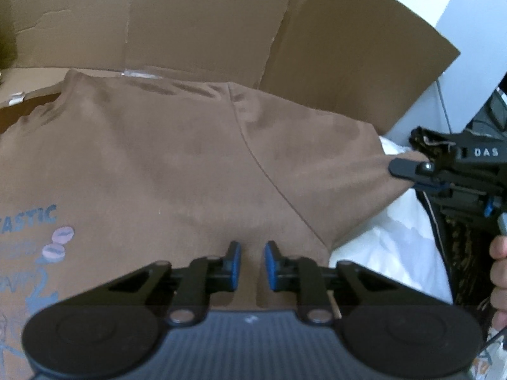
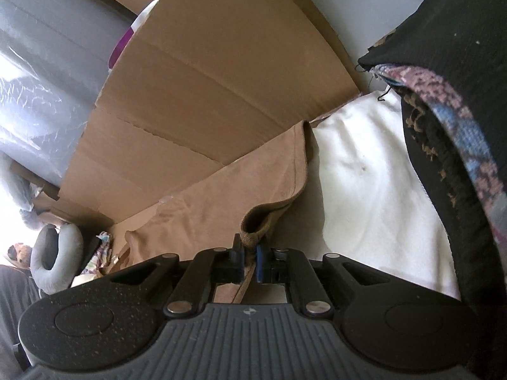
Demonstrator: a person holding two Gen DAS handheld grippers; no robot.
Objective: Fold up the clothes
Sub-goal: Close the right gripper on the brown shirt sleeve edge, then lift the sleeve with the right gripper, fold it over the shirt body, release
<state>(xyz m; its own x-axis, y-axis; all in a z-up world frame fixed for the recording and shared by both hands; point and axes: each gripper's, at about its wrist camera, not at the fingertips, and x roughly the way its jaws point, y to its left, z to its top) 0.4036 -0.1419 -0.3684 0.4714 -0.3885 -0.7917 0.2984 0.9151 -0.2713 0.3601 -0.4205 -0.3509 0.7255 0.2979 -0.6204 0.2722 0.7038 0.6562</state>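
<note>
The fingers (image 2: 259,261) of the right gripper (image 2: 250,258) are pinched on the cuff of the sleeve (image 2: 272,177) of the brown T-shirt (image 1: 177,164), while those of the left gripper (image 1: 253,264) stand a little apart with nothing between them, poised just over the shirt's side below the armpit. The shirt lies spread, print side up, on flattened cardboard (image 1: 196,28), its sleeve drawn out toward the white bedding (image 2: 367,171) at the right. The step in hand looks to be folding that sleeve in over the body. To do it well, the right gripper should carry the cuff low and level across the sleeve seam (image 1: 269,174), so the crease falls along a straight line rather than a slant, and let go only when the cuff lies flat. The left gripper would best press or pinch the cloth near the seam to anchor it, since the loose knit will likely slide on the cardboard. The dark patterned cloth (image 2: 450,133) beside the bedding should be kept clear of the fold.
</note>
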